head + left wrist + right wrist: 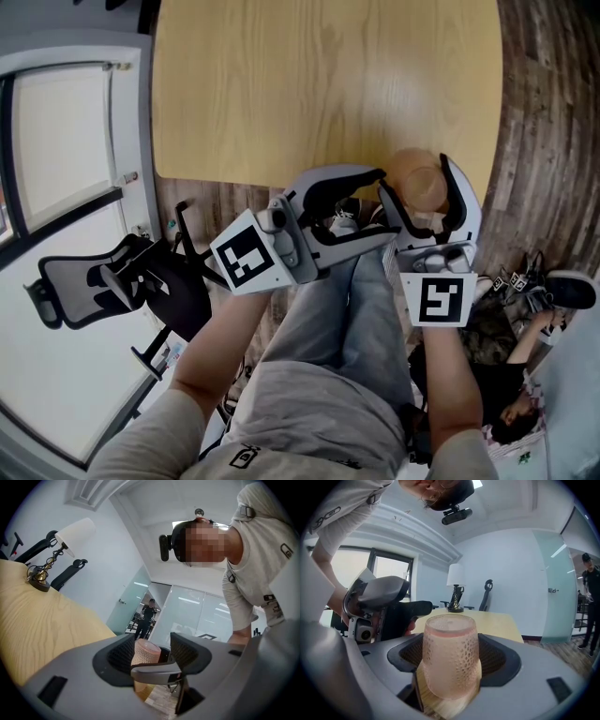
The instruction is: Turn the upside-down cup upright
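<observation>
We read the cup [451, 656] as inverted: its thick closed base is on top and its mouth faces down, so the long axis stands vertical. It sits at the near edge of the table [319, 84], though we cannot tell whether the rim touches the wood. The right tool [420, 187] is clamped on its sides. The left tool [375, 206] is spread wide just beside it, holding nothing. We judge the grasp made and the turn not begun. Next we lift clear and roll the wrist half over.
</observation>
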{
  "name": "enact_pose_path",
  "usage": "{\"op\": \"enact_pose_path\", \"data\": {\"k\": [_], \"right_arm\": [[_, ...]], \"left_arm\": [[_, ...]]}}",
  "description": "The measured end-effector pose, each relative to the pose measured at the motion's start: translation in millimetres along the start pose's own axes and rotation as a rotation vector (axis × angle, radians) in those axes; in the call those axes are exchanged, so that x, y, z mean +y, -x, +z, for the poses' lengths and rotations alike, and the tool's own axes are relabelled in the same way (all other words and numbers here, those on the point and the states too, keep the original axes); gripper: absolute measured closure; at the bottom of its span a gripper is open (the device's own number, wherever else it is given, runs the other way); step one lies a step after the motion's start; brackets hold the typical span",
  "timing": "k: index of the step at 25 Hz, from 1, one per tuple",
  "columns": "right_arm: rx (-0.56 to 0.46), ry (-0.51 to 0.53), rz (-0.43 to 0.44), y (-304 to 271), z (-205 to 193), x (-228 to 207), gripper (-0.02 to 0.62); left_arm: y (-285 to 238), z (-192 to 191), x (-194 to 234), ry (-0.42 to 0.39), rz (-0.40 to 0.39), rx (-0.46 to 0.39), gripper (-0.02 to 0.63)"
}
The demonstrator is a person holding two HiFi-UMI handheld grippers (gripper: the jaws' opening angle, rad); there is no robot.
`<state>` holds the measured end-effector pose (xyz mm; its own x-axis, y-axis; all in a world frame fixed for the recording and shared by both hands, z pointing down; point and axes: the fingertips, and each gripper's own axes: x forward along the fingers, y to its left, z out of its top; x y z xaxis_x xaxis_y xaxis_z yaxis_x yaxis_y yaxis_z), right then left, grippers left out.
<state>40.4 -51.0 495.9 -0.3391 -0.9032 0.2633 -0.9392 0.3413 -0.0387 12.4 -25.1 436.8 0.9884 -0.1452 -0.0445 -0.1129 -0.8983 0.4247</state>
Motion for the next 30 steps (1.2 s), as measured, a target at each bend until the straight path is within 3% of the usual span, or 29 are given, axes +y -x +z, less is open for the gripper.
{"op": "enact_pose_path", "data": {"k": [12,22,26,30], "right_arm": [[-0.037,-0.061,0.075,-2.1,16.8,2.1,0.235],[-0.084,-0.035,0.001,42.5,86.4,-13.3,0.242],[-0.153,-0.025,0.006,63.3,141.5,-24.3,0.462],[-0.166,-0.032,0.032,93.6,189.1,-23.9,0.554]], "left_arm": [[-2.9,4.2,1.3,-0.010,0.026,0.007,0.373],[0.0,67.9,-37.0,-0.022,0.058,-0.070,0.386],[-1.7,112.4,-54.9,-0.073,0.070,-0.120,0.565],[-5.6,150.0,-78.9,-0.097,0.122,-0.106,0.597]]}}
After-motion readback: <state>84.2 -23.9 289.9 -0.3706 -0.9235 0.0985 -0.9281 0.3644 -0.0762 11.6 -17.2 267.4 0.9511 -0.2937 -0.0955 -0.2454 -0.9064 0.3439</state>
